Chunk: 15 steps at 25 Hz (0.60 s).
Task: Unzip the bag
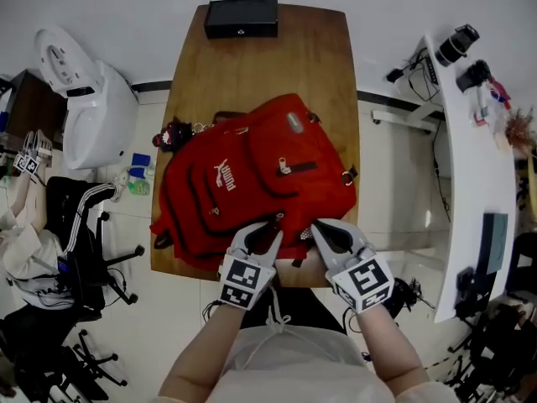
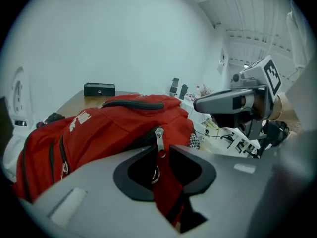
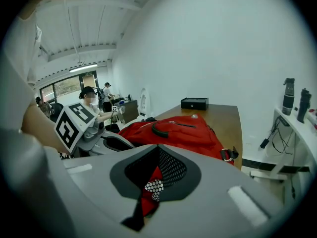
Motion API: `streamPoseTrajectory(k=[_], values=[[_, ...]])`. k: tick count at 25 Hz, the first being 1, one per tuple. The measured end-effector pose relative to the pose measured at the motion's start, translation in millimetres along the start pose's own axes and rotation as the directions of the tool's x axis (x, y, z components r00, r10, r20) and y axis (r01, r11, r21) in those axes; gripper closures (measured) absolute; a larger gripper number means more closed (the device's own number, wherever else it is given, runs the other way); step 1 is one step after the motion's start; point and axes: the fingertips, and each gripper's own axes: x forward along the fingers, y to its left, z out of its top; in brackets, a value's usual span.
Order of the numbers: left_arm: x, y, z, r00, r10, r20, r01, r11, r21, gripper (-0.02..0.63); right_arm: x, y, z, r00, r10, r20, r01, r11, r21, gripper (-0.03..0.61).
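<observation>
Wooden table [image 1: 268,65], black box [image 1: 242,18] behind red backpack [image 1: 260,175], office chair [image 1: 74,225] beside

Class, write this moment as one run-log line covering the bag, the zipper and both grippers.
red backpack lying on table | left gripper open around zipper pull | right gripper shut above mesh pocket | grip on fabric unclear

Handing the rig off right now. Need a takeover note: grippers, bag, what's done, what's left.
Left gripper: open; the zipper pull hangs between its jaws, not pinched.
Right gripper: jaws together at the near edge of the bag; unclear whether fabric is caught.
Red bag: lies flat on the wooden table.
Done: both grippers are at the zipper end.
Left: close on the pull, probably steady the bag with the right, draw the zip open. No opening visible yet.
</observation>
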Motion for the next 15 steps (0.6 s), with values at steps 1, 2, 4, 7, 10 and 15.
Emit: streamPoseTrajectory(k=[1, 2, 4, 7, 10, 15], values=[[2.3, 2.1, -1.2, 1.0, 0.004, -0.01, -0.004, 1.0, -0.005, 0.529, 2.0, -2.0, -1.2, 1.0, -0.001, -0.002, 0.001, 1.0, 0.004, 0.572], [5.2, 3.7, -2.3, 1.0, 0.002, -0.022, -0.002, 1.0, -0.013, 0.531, 3.9, -3.9, -2.5, 1.0, -0.002, -0.004, 0.002, 1.0, 0.009, 0.572], [11.5, 4.8, -3.6, 0.999, -0.006, -0.054, 0.005, 1.0, -0.024, 0.534, 7.1, -6.7, -4.3, 1.0, -0.002, -0.006, 0.002, 1.0, 0.015, 0.572], [16.8, 4.0, -3.7, 0.996, -0.009, -0.094, 0.008, 1.0, -0.01, 0.54, 10.4, -8.3, -5.6, 1.0, 0.004, -0.015, -0.003, 1.0, 0.016, 0.572], [14.4, 3.7, -2.5, 0.995, -0.048, -0.088, 0.045, 0.998, -0.035, 0.556, 11.8, -10.8, -4.9, 1.0, 0.003, -0.018, -0.003, 1.0, 0.017, 0.572], [9.0, -2.0, 2.3, 0.994, -0.092, -0.061, 0.089, 0.995, -0.049, 0.601, 10.0, -15.9, -1.5, 1.0, -0.004, -0.017, 0.005, 1.0, 0.012, 0.572]])
